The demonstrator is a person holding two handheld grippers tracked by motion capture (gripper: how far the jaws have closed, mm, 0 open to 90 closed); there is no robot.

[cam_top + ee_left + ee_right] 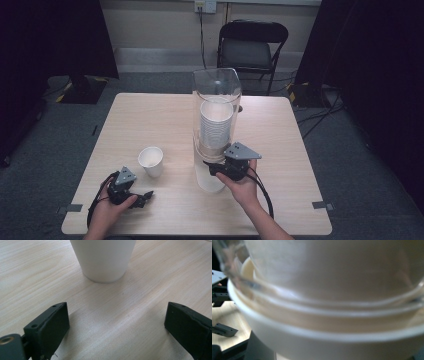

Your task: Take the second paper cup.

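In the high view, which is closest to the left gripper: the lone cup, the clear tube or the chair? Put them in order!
From the left gripper:
1. Lone cup, just beyond it on the table.
2. Clear tube, farther right, mid-table.
3. Chair, on the floor past the table's far edge.

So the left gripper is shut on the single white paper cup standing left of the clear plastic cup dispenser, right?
Not quite. The left gripper is open, its jaws standing wide apart on the pale wooden table, short of the single white paper cup. The left gripper view shows it. The cup does stand left of the clear plastic cup dispenser.
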